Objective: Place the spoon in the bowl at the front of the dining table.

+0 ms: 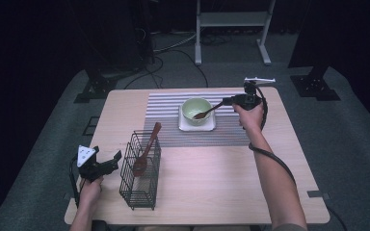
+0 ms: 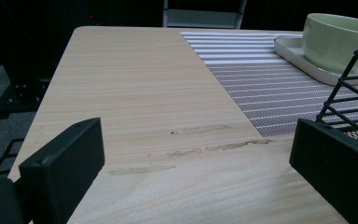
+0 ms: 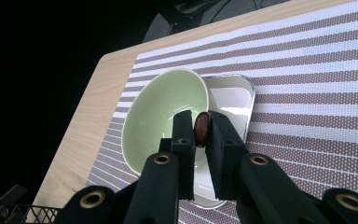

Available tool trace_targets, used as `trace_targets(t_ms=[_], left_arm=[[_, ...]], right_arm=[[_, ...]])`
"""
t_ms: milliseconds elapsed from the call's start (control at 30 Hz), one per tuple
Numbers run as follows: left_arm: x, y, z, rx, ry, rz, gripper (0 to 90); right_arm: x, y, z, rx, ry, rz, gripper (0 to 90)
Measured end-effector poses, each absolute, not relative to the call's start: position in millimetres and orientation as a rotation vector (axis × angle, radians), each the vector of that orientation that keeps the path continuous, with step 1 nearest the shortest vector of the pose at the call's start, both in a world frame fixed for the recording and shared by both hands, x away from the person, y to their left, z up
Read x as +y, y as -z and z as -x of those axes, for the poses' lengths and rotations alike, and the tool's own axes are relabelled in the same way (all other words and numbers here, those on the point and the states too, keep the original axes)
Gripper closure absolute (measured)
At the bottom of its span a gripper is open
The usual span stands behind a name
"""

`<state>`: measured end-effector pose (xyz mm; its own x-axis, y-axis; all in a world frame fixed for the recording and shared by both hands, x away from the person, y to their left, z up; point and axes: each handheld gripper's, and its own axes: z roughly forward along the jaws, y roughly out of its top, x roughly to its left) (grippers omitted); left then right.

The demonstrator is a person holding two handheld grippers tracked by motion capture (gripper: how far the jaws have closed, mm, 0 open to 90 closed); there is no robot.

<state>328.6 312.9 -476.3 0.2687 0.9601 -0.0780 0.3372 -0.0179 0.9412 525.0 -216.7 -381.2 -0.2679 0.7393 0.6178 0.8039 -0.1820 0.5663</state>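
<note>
Right gripper [image 1: 227,100] is pinching a spoon [image 1: 207,112], its head resting inside the bowl [image 1: 196,110]. Left gripper [image 1: 112,160], jaws spread and empty, is waiting beside the rack [image 1: 139,173], left of the bowl. Judged step: placing; next, releasing the spoon gently.

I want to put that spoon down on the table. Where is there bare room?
Bare wood lies between the wire basket and the right forearm, and left of the striped mat, before the left claw. It is crowded around the bowl on its tray.
</note>
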Motion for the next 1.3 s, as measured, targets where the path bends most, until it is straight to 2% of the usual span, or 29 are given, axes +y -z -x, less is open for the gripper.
trace_targets(t_ms=[500, 1300], left_arm=[[313.3, 476.4, -329.0, 1.248, -0.789, -1.55, 2.2], [313.2, 476.3, -328.3, 1.245, -0.794, -1.55, 2.2]], right_arm=[[-217.0, 389.4, -530.5, -1.942, 1.442, 1.858, 78.4], [-213.5, 412.4, -520.4, -1.936, 1.445, 1.789, 58.8]])
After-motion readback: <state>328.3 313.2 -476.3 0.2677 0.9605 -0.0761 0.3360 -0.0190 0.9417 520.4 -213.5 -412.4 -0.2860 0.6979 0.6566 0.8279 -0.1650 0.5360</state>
